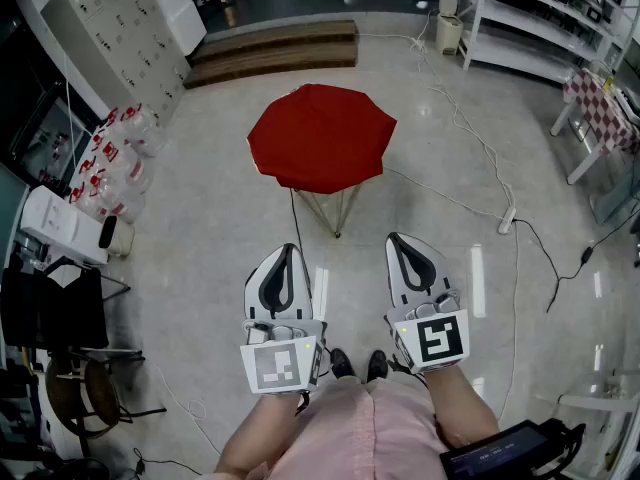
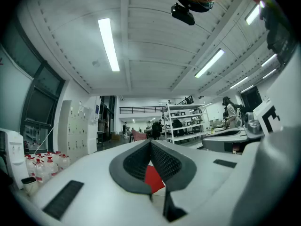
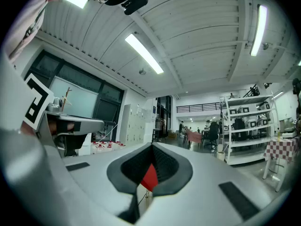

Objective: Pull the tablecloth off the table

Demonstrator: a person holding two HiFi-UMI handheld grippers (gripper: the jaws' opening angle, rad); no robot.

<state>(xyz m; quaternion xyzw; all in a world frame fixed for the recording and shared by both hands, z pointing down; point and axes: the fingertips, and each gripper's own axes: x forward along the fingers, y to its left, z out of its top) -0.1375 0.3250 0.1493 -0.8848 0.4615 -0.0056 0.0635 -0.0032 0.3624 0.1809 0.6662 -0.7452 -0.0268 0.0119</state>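
Red cloth (image 1: pixel 322 138) covers the whole top of a small table (image 1: pixel 336 213) in the head view, hanging a little over every edge, with only the thin legs showing beneath. The table stands on a pale, glossy floor (image 1: pixel 200 238), ahead of the person and well apart from both grippers. The left gripper (image 1: pixel 288 252) and the right gripper (image 1: pixel 398 240) are held level and side by side above the person's shoes (image 1: pixel 358 365), both pointing toward the table, each with its jaws pressed together and nothing in them. A cable (image 1: pixel 470 138) trails over the floor to the right of the table, bottles (image 1: pixel 115 163) are bunched at the floor's left edge, wooden steps (image 1: pixel 275 46) lie beyond the table, and white shelving (image 1: pixel 530 23) and a checked table (image 1: pixel 600 108) stand at the right. In the left gripper view the left gripper (image 2: pixel 151 142) has its dark pads meeting at the tips, empty; the cloth (image 2: pixel 154 178) shows far off through the opening behind them, the bottles (image 2: pixel 44 164) sit at the left, and the right gripper (image 2: pixel 235 134) is alongside. In the right gripper view the right gripper (image 3: pixel 152 146) is likewise closed on nothing, the cloth (image 3: pixel 150 178) glimpsed through its opening, the left gripper (image 3: pixel 70 124) at the left, the shelving (image 3: pixel 244 126) and checked table (image 3: pixel 280 149) at the right.
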